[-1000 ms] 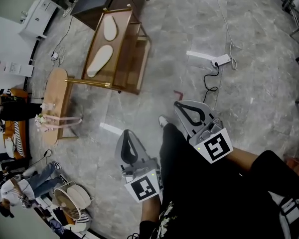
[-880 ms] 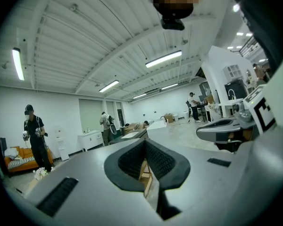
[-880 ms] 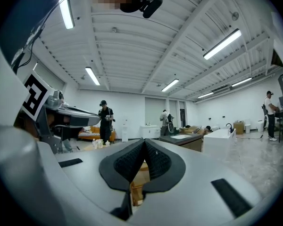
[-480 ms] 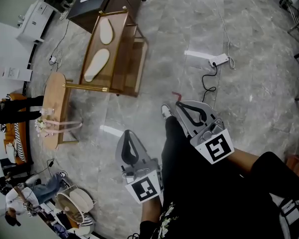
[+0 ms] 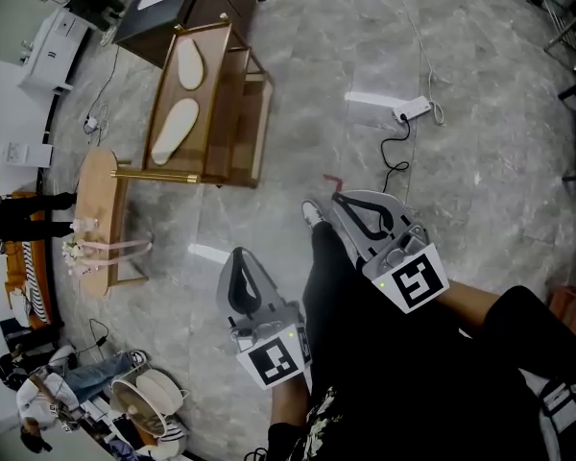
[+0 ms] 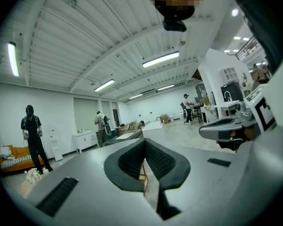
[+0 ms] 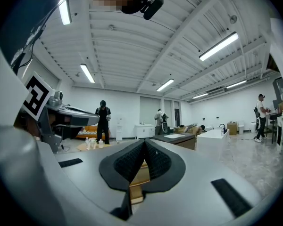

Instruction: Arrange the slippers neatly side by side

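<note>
Two white slippers lie apart, one behind the other, on top of a wooden shoe rack (image 5: 232,113) at the upper left of the head view: the far slipper (image 5: 189,65) and the near slipper (image 5: 174,131). My left gripper (image 5: 238,255) and right gripper (image 5: 342,199) are held low in front of the person's dark clothes, well short of the rack. Both are shut with nothing between their jaws. In the left gripper view the left gripper (image 6: 144,144) points level across the room; in the right gripper view the right gripper (image 7: 144,144) does too, with a bit of the rack's wood (image 7: 137,179) showing below it.
An oval wooden side table (image 5: 98,192) with small bottles stands left of the rack, and a dark cabinet (image 5: 194,3) stands behind it. A power strip (image 5: 415,110) and its cable lie on the marble floor at the right. The person's shoe (image 5: 311,211) is between the grippers. Other people stand at the left edge.
The rack, side table and power strip have slid up and left in the head view. The shoe has stepped forward. Both grippers stay shut and empty in nearly the same spots.
</note>
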